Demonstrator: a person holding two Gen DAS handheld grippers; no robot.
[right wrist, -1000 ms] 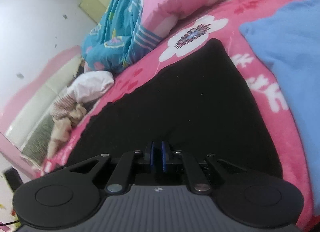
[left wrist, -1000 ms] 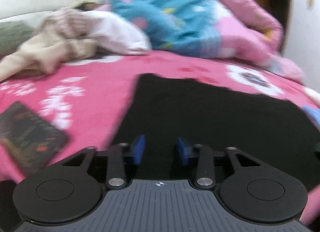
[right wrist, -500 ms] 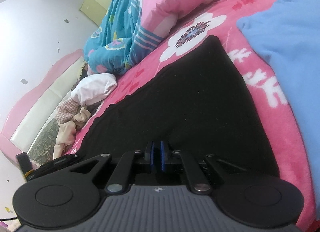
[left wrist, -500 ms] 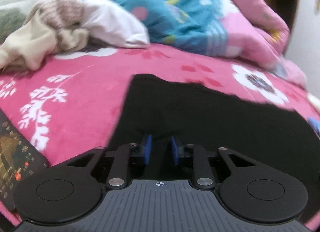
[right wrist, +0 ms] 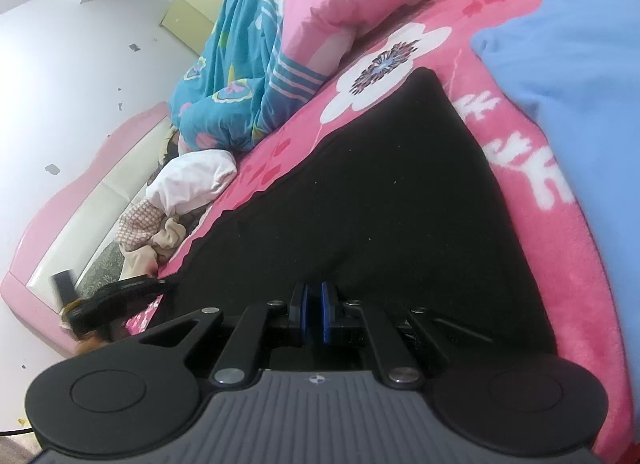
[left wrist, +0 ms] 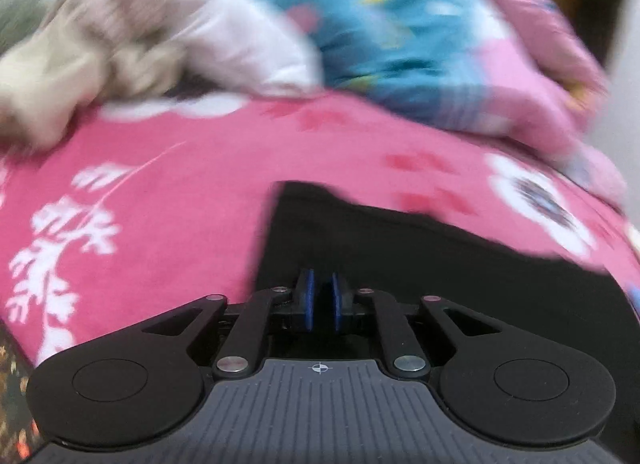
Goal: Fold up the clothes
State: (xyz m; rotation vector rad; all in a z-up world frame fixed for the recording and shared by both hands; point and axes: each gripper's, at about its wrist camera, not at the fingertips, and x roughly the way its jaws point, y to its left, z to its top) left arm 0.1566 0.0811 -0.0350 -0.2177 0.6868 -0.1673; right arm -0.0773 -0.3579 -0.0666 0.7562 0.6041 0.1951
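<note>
A black garment (left wrist: 420, 264) lies spread flat on the pink flowered blanket (left wrist: 160, 184). My left gripper (left wrist: 322, 304) is at its near left corner, blue pads drawn close with black cloth between them. This view is blurred by motion. In the right wrist view the same black garment (right wrist: 380, 204) stretches away as a wide dark sheet. My right gripper (right wrist: 314, 312) is shut on its near edge. The left gripper's body (right wrist: 120, 296) shows at the garment's far left corner.
A light blue cloth (right wrist: 580, 84) lies to the right of the garment. A heap of beige and white clothes (left wrist: 120, 52) and a teal-and-pink quilt (left wrist: 400, 24) sit at the back. A dark patterned object (left wrist: 12, 384) is at the left edge.
The left gripper's jaws went from apart to nearly together on the black garment's corner. Its view slid so the dark patterned object moved off to the left. The right gripper stayed put.
</note>
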